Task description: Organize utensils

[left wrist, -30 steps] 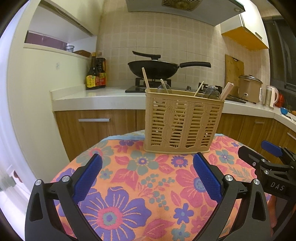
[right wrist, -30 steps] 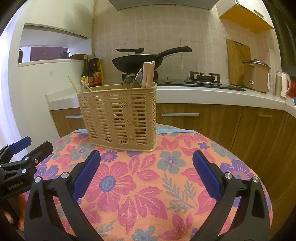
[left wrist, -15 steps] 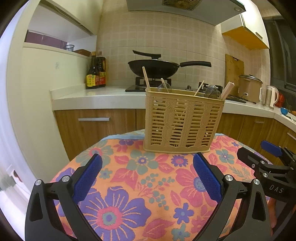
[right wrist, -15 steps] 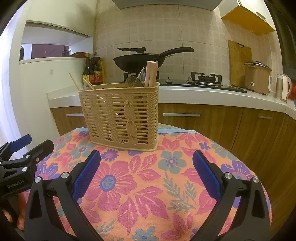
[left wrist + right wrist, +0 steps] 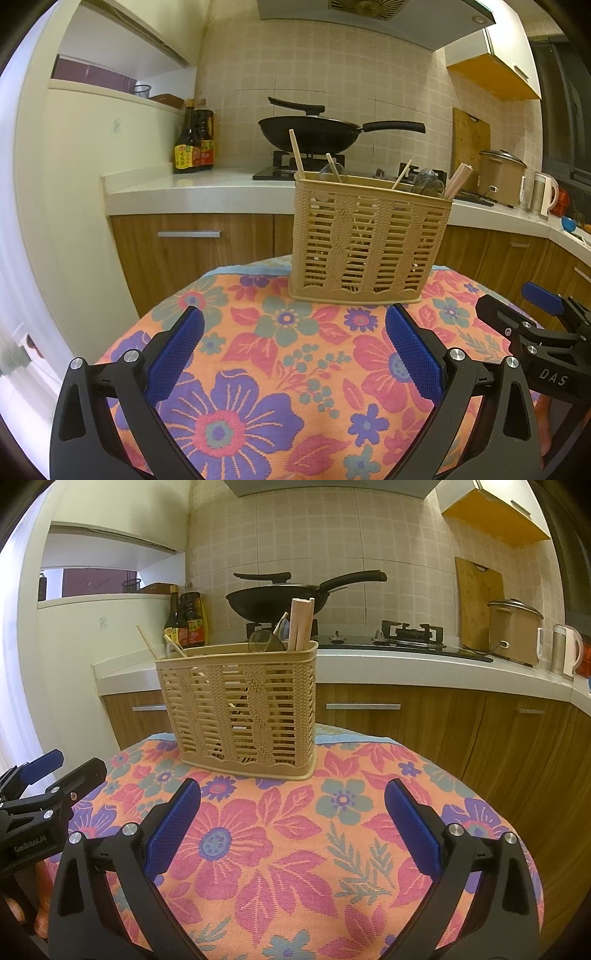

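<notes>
A beige slatted utensil basket (image 5: 369,243) stands upright at the far side of a round table with a floral cloth (image 5: 280,376); it also shows in the right wrist view (image 5: 240,709). Wooden chopsticks (image 5: 296,151) and spoons (image 5: 426,181) stick up out of it; a bundle of chopsticks (image 5: 300,622) stands at its right end. My left gripper (image 5: 293,343) is open and empty, low over the cloth, short of the basket. My right gripper (image 5: 291,818) is open and empty, also short of the basket. Each gripper shows at the edge of the other's view.
A kitchen counter (image 5: 207,188) runs behind the table with a black wok (image 5: 310,134) on a stove, sauce bottles (image 5: 194,147), a rice cooker (image 5: 500,173) and a kettle (image 5: 543,194). Wooden cabinets (image 5: 424,720) stand below the counter.
Both grippers have drifted slightly, so the basket sits a little higher in both views. Both stay open and empty.
</notes>
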### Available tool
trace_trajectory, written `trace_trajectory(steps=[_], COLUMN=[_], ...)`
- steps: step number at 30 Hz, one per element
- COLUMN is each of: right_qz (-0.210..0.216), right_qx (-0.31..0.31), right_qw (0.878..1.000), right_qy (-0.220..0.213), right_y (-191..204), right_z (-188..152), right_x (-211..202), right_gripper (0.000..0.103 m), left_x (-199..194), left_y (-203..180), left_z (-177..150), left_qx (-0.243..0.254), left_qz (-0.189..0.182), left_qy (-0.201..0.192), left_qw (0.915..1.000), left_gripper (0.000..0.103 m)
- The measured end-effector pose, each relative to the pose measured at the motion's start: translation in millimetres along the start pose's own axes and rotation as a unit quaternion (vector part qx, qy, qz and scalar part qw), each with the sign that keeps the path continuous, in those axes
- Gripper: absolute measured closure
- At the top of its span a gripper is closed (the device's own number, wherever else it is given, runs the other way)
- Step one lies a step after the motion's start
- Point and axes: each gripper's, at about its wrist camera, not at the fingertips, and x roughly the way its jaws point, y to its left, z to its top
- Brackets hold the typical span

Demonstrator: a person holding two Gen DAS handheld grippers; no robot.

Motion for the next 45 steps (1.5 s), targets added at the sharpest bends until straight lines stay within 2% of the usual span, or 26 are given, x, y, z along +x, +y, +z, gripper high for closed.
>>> trace_trajectory(steps=[45], right_qz=[0.003], right_qx=[-0.001], right_qw=[1.0], right_qy=[0.006], right_y=[-2.3], right_z=[0.9], right_x=[2.6], right_gripper=[0.008], left_x=[1.0], left_y=[-0.5], left_z=[0.2], left_qx=[0.004], left_qz=[0.001], left_qy=[0.001], left_qw=[1.0], left_gripper=[0.008])
